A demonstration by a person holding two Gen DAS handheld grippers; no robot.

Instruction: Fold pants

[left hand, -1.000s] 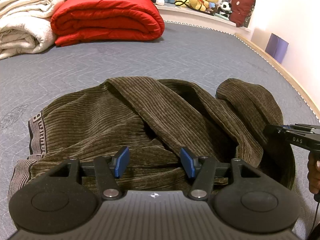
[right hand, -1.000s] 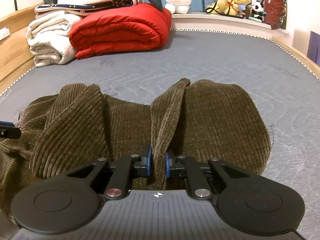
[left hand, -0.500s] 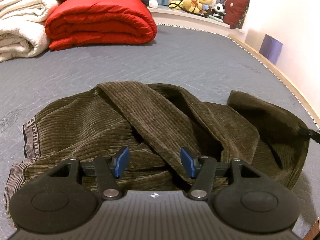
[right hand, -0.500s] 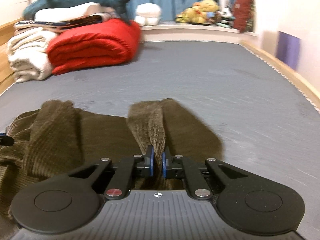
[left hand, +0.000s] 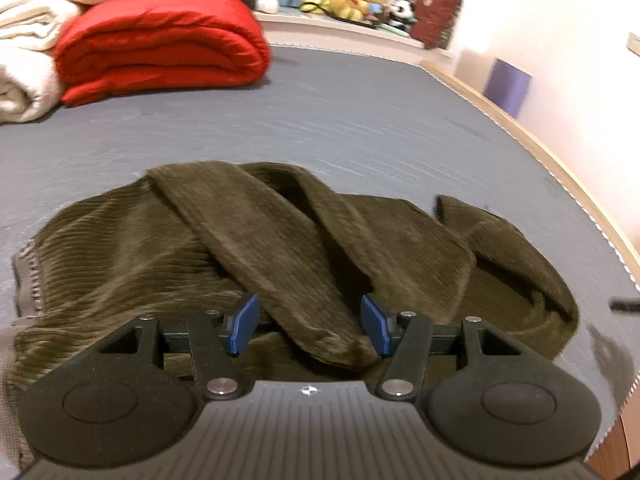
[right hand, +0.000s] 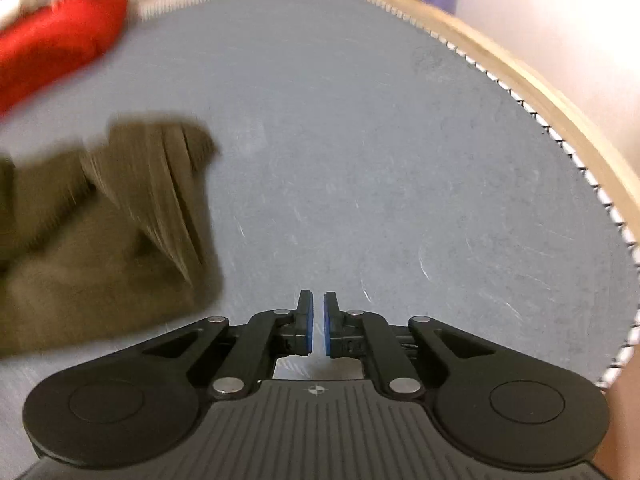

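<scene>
The olive corduroy pants (left hand: 248, 248) lie in a rumpled heap on the grey mattress (left hand: 360, 112), toward its near edge, with one leg draped diagonally across the rest and a looser flap spilling toward the mattress's right-hand wooden rim (left hand: 532, 148); a folded red quilt (left hand: 160, 44) and a cream blanket (left hand: 24, 72) sit well apart at the far left corner. The step in hand looks like spreading the garment flat before any fold. To do that well, take an outer edge such as a hem or the waistband rather than a bunched ridge, draw it level and low over the mattress so the heavy ribbed cloth slides instead of rolling, and keep the other side pinned. The left gripper (left hand: 309, 330) hangs over the draped leg with its jaws standing about half open, the blue pads (left hand: 244, 324) on either side of the cloth but not pressing it, so nothing is held. The right gripper (right hand: 316, 326) is over bare mattress beside the pants' right edge, jaws drawn nearly together with only a thin slit between them and no cloth in it.
</scene>
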